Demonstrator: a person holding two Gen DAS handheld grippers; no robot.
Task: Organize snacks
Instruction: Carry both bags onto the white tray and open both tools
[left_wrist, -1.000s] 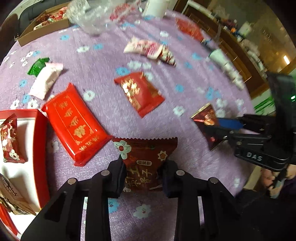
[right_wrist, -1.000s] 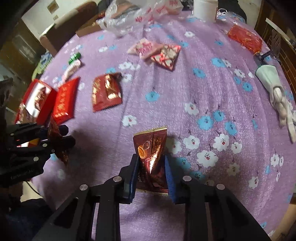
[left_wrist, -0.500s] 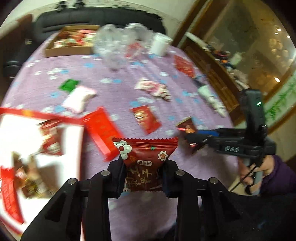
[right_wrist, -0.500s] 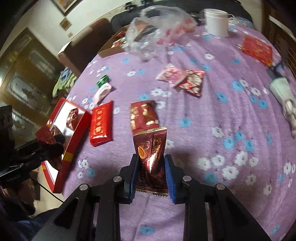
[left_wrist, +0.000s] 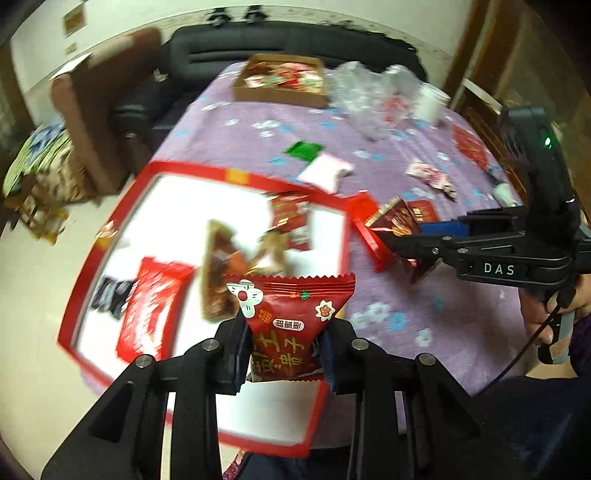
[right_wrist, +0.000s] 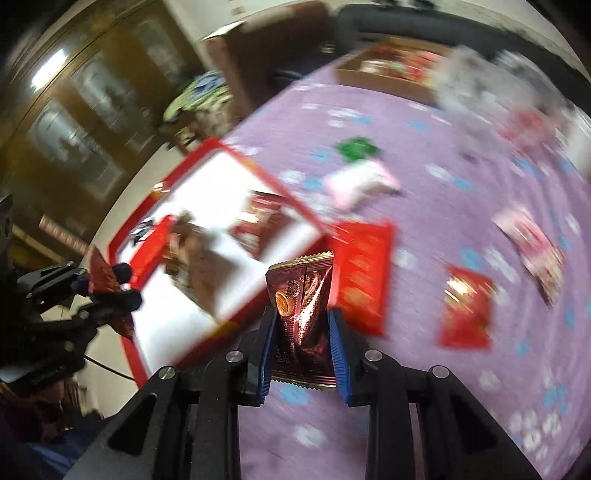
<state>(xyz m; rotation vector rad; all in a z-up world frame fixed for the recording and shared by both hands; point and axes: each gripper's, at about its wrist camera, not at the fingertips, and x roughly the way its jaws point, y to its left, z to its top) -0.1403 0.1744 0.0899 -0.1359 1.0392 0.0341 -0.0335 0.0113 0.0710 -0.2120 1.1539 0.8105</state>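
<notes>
Two grippers: each is clamped on one snack packet, both held above the table
Left gripper: jaws narrow, pressed on the sides of a red packet with white flower prints and yellow characters; the packet stands upright between the fingers, serrated top edge up
Left packet's place: in the left wrist view it hangs over the near right part of the red tray, toward 5 o'clock of the tray's white floor
Right gripper: jaws narrow, blue pads tight on a dark maroon foil packet with a gold round mark; the packet stands upright
Right packet's place: in the right wrist view it sits over the tray's near right corner, with a flat red packet on the cloth just beyond it at 1 o'clock
Red tray: red rim, white inside, several packets lying in it, blurred; it overhangs the table edge at the left
Purple flowered tablecloth: loose snacks scattered on it, among them a green wrapper and a pale pink packet at 12 o'clock of the tray's far right corner
Far end of the table: a brown cardboard box of snacks at 12 o'clock, a crumpled clear plastic bag and a white cup at 1 o'clock
Person: a hand on the right gripper's handle shows at 3 o'clock in the left wrist view
</notes>
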